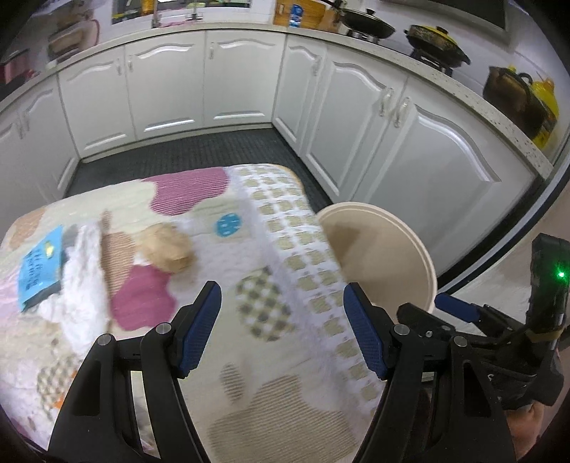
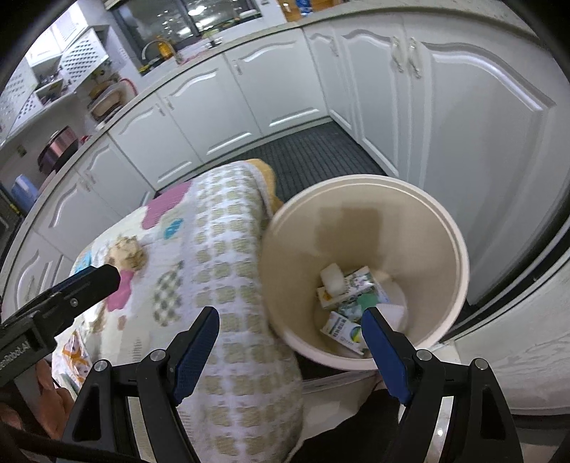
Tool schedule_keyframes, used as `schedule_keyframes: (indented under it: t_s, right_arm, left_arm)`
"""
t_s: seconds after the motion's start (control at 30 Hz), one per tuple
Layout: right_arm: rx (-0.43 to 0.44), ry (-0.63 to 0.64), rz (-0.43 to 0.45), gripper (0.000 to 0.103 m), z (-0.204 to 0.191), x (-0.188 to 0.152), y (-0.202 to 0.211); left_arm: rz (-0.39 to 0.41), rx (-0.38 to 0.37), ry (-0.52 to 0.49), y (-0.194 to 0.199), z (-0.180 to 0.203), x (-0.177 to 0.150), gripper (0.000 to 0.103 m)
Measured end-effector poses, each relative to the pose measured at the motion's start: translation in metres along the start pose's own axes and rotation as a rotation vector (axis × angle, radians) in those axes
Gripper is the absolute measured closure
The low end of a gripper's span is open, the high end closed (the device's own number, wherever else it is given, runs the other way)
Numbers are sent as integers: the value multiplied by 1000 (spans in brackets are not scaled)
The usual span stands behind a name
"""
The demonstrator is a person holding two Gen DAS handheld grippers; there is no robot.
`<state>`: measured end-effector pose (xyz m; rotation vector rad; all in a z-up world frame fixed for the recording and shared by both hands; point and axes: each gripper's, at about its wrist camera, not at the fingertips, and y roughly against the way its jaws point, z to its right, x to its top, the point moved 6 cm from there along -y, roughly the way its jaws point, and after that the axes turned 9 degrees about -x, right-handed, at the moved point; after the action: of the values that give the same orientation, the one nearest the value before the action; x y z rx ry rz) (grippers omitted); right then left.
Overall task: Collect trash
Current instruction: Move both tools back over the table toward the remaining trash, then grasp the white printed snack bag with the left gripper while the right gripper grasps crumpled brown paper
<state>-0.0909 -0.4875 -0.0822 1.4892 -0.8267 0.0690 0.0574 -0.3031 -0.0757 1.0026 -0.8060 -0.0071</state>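
A small table wears a soft patterned cloth (image 1: 199, 220) with pink blobs, checks and one blue dot. At the far left of it lies a flat blue packet (image 1: 41, 265) with writing on it. Right beside the packet sits a pile of crumpled white tissue (image 1: 83, 270), touching its edge. A thin brown stick (image 1: 106, 256) lies along the tissue. A bit more to the right rests a scrunched ball of brown paper (image 1: 167, 251), all on its own on the cloth.

The left gripper (image 1: 281, 320) hangs over the near part of the cloth. Its two blue fingers (image 1: 199, 329) are wide apart and hold nothing.

Past the right edge of the table stands a round cream bin (image 2: 459, 249), pressed up against the hanging cloth. Down in the bottom of it lie some small cartons (image 2: 347, 290) with green and blue print, plus a white lump (image 2: 332, 277) on top of them.

The right gripper (image 2: 288, 350) hovers by the near rim of the bin. Its blue fingers (image 2: 386, 359) are spread wide too, one over the cloth and one over the bin, with nothing between them.

White cupboards (image 1: 409, 142) run all around the room, above a dark ribbed floor mat (image 1: 199, 149). Black pans (image 1: 367, 23) sit up on the counter at the far right.
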Motion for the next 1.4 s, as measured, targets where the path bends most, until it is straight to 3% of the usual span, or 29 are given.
schedule_keyframes:
  t_s: [0.3, 0.47, 0.73, 0.97, 1.17, 1.4]
  right_arm:
    - [48, 68, -14, 22, -53, -4, -5]
    - [70, 106, -20, 22, -78, -7, -7]
    - [91, 146, -33, 22, -105, -11, -11]
    - [112, 180, -48, 22, -125, -18, -14]
    - [153, 217, -60, 22, -143, -25, -12]
    - [226, 282, -97, 22, -177, -41, -16]
  left_arm:
    - [36, 29, 75, 38, -54, 0, 33]
    - [54, 3, 131, 58, -80, 5, 33]
    - [89, 53, 191, 92, -136, 11, 33]
    - [100, 83, 277, 104, -180, -5, 33]
    - [95, 81, 307, 103, -193, -16, 33]
    - [77, 42, 264, 111, -190, -35, 33]
